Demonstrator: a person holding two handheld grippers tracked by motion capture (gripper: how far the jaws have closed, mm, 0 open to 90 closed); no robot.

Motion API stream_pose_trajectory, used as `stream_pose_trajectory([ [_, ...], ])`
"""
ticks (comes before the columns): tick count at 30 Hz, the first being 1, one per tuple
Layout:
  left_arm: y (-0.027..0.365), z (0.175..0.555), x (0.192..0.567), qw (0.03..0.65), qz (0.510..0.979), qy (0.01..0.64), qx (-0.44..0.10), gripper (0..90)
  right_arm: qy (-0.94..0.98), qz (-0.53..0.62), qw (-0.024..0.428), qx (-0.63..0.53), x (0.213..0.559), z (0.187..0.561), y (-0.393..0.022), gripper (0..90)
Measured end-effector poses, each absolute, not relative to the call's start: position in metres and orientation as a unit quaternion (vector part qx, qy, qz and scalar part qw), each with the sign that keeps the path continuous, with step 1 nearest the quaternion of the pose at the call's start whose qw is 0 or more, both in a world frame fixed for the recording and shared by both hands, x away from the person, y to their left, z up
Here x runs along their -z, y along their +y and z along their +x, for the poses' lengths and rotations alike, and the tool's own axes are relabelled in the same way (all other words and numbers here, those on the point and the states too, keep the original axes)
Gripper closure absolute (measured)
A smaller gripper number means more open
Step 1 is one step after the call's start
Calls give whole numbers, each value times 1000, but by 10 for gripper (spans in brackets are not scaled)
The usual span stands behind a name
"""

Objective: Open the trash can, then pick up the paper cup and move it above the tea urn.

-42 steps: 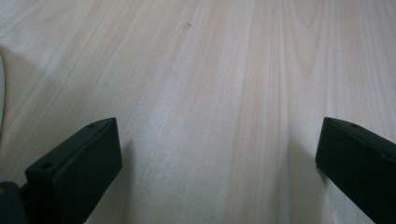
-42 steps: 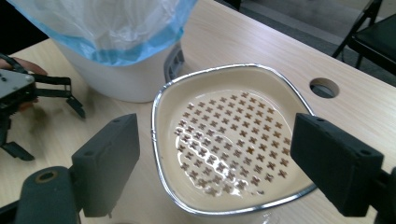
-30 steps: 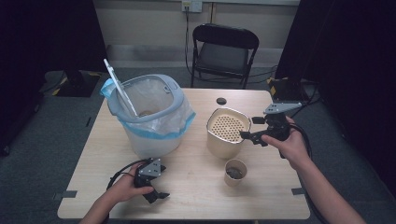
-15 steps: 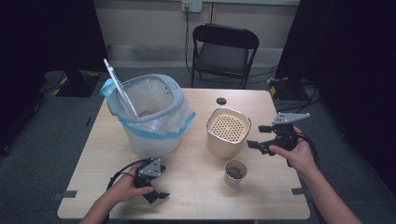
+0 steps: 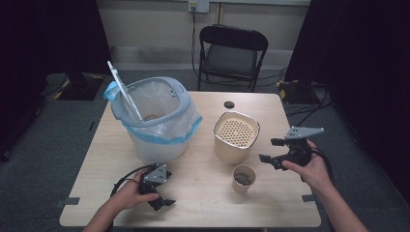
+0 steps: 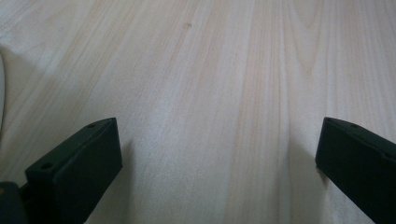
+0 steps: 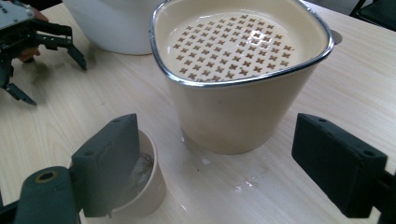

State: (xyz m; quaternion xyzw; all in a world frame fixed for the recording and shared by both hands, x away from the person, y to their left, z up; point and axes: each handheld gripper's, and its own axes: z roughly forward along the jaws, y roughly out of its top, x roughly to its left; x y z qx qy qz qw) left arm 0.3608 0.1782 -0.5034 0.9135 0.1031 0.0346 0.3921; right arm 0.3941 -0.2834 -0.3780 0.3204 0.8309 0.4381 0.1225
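Right now my left hand-held gripper [image 5: 162, 201] rests near the front edge of the table [image 5: 203, 212], jaws spread wide over bare wood and gripping nothing. My right hand-held gripper [image 5: 272, 151] hangs just above the table at the right side, also released and empty, its jaws pointing toward the cup [image 5: 243, 178] and the strainer pot [image 5: 235, 137].

The cup stands in front of the strainer pot, just apart from it, and in the right gripper view one jaw sits directly in front of the cup [image 7: 144, 186]. It holds some wet, dark residue. The strainer pot [image 7: 243, 74] stands upright with its perforated insert in place, and a few drops of liquid lie on the table by its base. I judge that something has already gone through the strainer, and that the cup is what I would reach for. What is left looks like emptying the cup, perhaps into the lined bin [image 5: 157, 121] farther back on the left, where a white stick leans against the rim.

I cannot tell what the residue is, since the jaw covers much of the cup. Whatever lies below the strainer's insert is hidden. A small dark disc [image 5: 229, 104] at the far edge is too small to identify.
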Motion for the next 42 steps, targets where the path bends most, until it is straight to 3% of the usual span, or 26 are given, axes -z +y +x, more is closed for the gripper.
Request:
stream_pose_trajectory([
  [26,178,361,503,393,913,104,-35,0,838,318,90,-433,429,363,-300,146],
  [42,178,361,503,392,913,103,-35,0,847,293,64,-439,458,351,-289,146],
])
